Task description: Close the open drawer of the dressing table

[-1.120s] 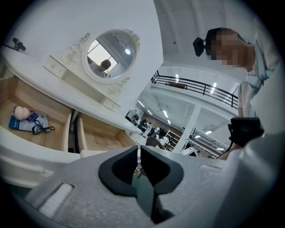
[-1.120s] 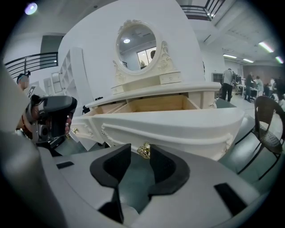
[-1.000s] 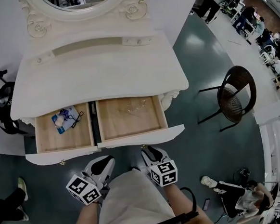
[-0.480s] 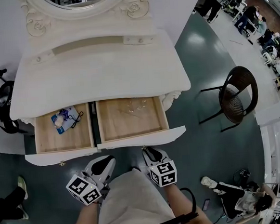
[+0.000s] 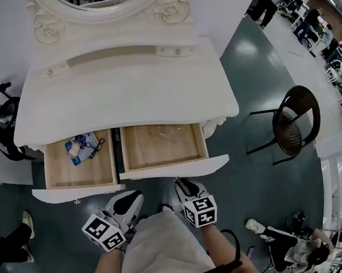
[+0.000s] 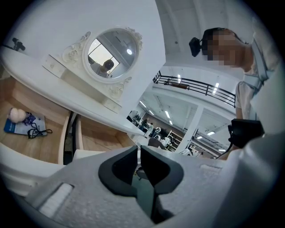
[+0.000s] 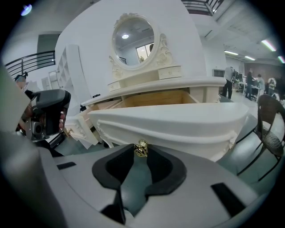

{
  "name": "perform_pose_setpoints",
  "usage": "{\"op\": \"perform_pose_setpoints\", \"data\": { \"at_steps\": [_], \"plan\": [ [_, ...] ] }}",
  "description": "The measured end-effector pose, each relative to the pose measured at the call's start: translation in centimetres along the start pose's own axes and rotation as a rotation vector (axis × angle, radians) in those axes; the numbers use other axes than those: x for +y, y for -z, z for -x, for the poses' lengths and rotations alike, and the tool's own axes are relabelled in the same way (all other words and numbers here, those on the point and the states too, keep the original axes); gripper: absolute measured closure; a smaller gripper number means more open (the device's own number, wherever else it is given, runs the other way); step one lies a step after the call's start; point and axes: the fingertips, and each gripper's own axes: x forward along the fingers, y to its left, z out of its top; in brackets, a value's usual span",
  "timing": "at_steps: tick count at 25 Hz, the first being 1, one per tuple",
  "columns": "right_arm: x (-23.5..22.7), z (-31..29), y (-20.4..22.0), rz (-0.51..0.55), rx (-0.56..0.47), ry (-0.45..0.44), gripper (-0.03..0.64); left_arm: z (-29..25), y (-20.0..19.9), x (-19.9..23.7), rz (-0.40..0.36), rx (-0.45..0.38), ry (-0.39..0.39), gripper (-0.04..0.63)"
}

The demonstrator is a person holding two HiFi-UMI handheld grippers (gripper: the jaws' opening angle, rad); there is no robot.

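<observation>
**Right drawer met at the knob, a straight push wanted**

The right gripper [image 5: 185, 187] stood low in front of the dressing table [image 5: 127, 101], its jaws drawn narrow about the small brass knob [image 7: 141, 149] at their very tips. The right drawer [image 5: 163, 145] lay directly ahead of that gripper, pulled out from under the tabletop and showing a bare wooden floor with something faint and hard to make out near the back. The left gripper [image 5: 128, 201] hung just beside it, jaws almost together on nothing, with the left drawer [image 5: 79, 166], also open and holding a small blue packet [image 5: 80, 147], ahead of it and a little to its left.

The drawer's white front [image 5: 173, 168] faced the person, and its long axis ran side to side, square across the right gripper's line. Its travel ran straight away from the gripper, under the tabletop.

The push would probably go best level and dead along that travel, through the knob at the middle of the front. An off-centre or slanted shove could skew the drawer and jam it. A slow finish would likely spare the front a knock against the frame.
</observation>
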Motion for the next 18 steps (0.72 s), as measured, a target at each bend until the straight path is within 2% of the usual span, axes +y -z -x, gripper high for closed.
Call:
{"op": "perform_pose_setpoints", "data": {
  "at_steps": [13,18],
  "plan": [
    [-0.9,-1.6,-1.8,0.017,0.014,-0.064,0.518,-1.8,-1.2,0.8,0.018,-0.031,-0.055,0.586],
    [-1.0,-2.2,-2.3,0.018,0.005,-0.061,0.518,-1.4,-0.8,1.0,0.027,-0.039,-0.065,0.586]
  ]
}}
